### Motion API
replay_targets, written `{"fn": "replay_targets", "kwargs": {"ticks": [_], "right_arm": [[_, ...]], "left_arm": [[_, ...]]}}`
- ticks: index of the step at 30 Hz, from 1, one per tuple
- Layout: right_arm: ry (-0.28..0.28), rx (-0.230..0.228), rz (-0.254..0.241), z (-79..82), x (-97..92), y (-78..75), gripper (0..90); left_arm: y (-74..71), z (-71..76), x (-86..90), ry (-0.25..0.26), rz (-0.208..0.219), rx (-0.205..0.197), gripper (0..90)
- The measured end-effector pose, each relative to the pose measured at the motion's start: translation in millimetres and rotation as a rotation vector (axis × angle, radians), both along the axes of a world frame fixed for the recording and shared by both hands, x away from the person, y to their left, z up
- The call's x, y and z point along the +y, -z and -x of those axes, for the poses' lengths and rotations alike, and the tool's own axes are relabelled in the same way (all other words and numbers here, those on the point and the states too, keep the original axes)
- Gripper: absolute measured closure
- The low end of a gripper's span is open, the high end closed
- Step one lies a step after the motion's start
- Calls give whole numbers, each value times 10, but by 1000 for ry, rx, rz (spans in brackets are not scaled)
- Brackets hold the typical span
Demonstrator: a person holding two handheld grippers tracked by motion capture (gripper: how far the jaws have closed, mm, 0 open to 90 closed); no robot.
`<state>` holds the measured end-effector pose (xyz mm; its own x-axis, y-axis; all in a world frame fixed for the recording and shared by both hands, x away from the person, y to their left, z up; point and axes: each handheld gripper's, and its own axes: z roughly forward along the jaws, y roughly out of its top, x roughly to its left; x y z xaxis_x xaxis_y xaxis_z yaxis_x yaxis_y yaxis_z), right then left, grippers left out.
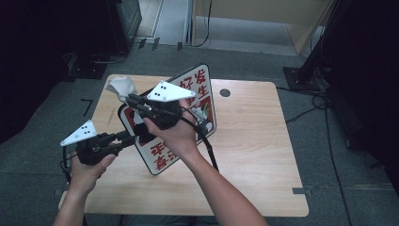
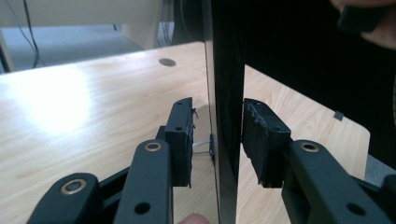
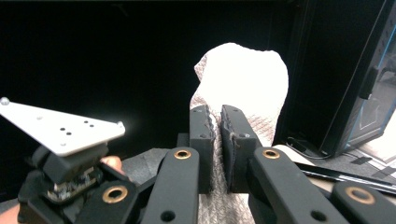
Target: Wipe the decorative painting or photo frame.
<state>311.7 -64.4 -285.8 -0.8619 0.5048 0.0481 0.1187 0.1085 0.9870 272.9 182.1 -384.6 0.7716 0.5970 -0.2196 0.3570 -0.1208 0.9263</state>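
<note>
Forearms came up from the bottom of the high view, and the left gripper (image 1: 126, 136) sat low at the left side of the wooden table (image 1: 254, 141), its grey plate sticking out toward the table's edge. Its jaws straddled the lower left edge of the sign board (image 1: 188, 94) — a white panel with a dark border and red characters, tilted up off the table rather than lying flat. In the left gripper view that board (image 2: 227, 93) ran edge-on between the two black pads as a thin dark slab; one pad (image 2: 183, 140) stood clear of it with a visible gap, the other (image 2: 258, 140) looked about at the board's surface, so I'd call the jaws parted and not really clamping. The right gripper (image 1: 129, 100) reached across the board's upper left area, and it was closed tight on a white cloth (image 1: 121, 87) that bunched up past its tips, above the table's far left corner. The right gripper view showed it well: the cloth (image 3: 243, 79) pinched between the pads and flaring out bright above them — with the left gripper's grey plate off to the lower left.
</note>
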Motion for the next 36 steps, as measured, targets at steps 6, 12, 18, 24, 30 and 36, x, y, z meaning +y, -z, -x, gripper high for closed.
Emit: {"fn": "replay_targets", "kwargs": {"ticks": [6,12,18,24,30,36], "right_arm": [[-33,0,7,55,51,0,840],[-40,-1,5,98,43,15,840],[-43,7,2,148,-32,91,840],[-62,8,13,223,-106,225,839],[-64,6,6,249,-150,276,839],[-52,-30,2,265,-95,102,839]], "left_arm": [[-77,45,38,-6,7,-24,645],[-122,83,69,-8,22,-42,642],[-189,124,85,-10,34,-64,624],[-254,165,95,-18,53,-85,613],[-225,143,45,-19,29,-66,617],[-136,85,-1,-37,7,-35,642]]}}
